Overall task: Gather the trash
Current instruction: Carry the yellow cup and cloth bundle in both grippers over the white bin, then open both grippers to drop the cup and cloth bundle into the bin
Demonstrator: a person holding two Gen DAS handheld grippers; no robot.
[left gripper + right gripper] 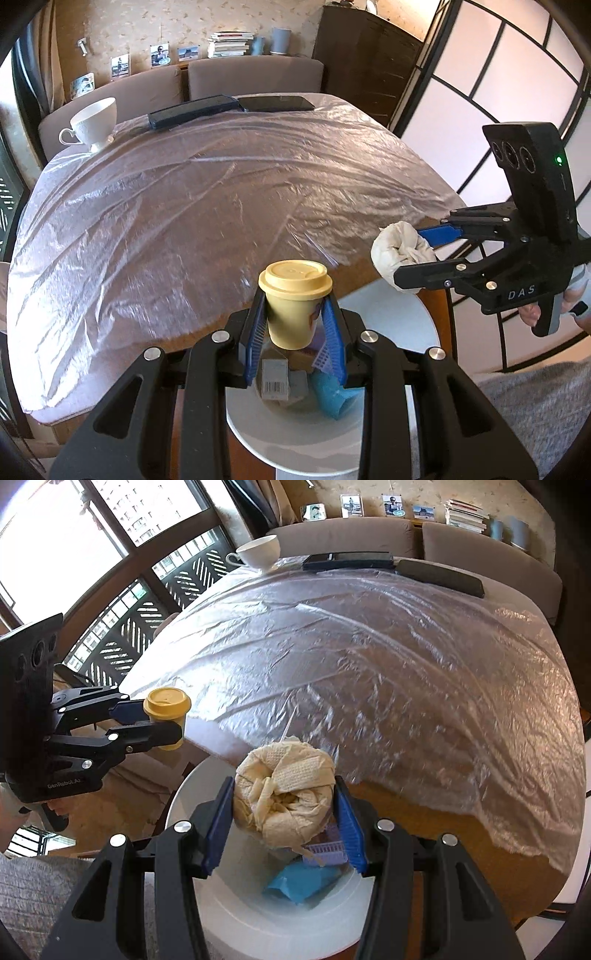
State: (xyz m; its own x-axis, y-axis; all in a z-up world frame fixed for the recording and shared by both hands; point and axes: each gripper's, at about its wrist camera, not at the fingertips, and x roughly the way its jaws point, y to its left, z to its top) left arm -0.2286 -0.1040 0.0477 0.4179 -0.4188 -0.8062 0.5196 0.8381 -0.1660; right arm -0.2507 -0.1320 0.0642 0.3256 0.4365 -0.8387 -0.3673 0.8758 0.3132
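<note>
A yellow lidded cup is clamped upright in the left hand-held gripper and a crumpled paper wad in the right hand-held gripper, both held above the white bin beside the surface.

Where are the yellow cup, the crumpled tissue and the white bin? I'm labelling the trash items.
yellow cup (290, 319): left wrist view, on its side wall.
crumpled tissue (284, 797): right wrist view, on its middle.
white bin (236, 915): right wrist view, on its inner wall.

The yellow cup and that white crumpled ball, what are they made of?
The yellow cup looks like matte paper or plastic, with a smooth, molded-looking lid; I can't tell which. The crumpled ball looks like soft tissue paper: wrinkled folds and a dotted embossed pattern.
</note>
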